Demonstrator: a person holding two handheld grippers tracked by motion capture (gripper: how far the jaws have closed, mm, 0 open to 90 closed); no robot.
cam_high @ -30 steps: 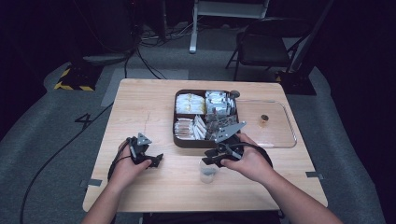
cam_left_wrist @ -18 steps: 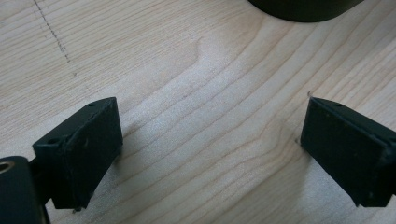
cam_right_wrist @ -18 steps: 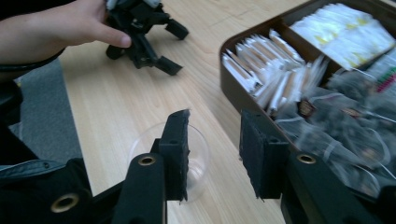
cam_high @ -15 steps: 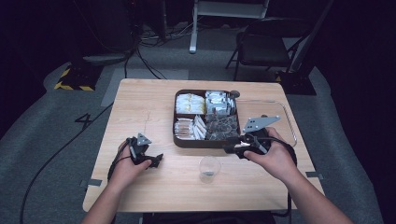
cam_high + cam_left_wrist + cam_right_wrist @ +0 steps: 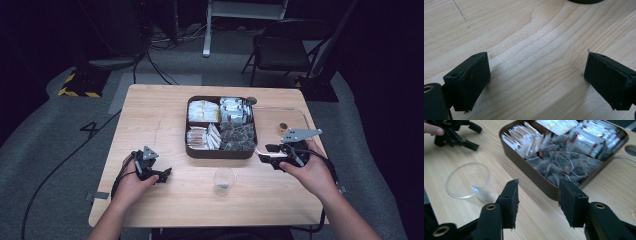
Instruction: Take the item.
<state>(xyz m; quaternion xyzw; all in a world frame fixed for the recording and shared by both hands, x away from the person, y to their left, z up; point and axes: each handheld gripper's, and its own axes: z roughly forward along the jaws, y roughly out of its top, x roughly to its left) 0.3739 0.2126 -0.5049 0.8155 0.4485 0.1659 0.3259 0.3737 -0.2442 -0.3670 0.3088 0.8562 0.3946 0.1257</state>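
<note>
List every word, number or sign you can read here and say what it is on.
"4": dark mark on the grey floor left of the table.
Print on the packets in the tray: too small and blurred to read.
Nothing else legible.

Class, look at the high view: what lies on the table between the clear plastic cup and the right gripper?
Nothing: between the clear plastic cup and the right gripper there is bare wooden table, as the high view shows. The brown tray sits farther back.

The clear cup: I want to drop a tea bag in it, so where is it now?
In the high view the clear cup stands on the table near its front edge, just in front of the brown tray, between the two hands.
</note>
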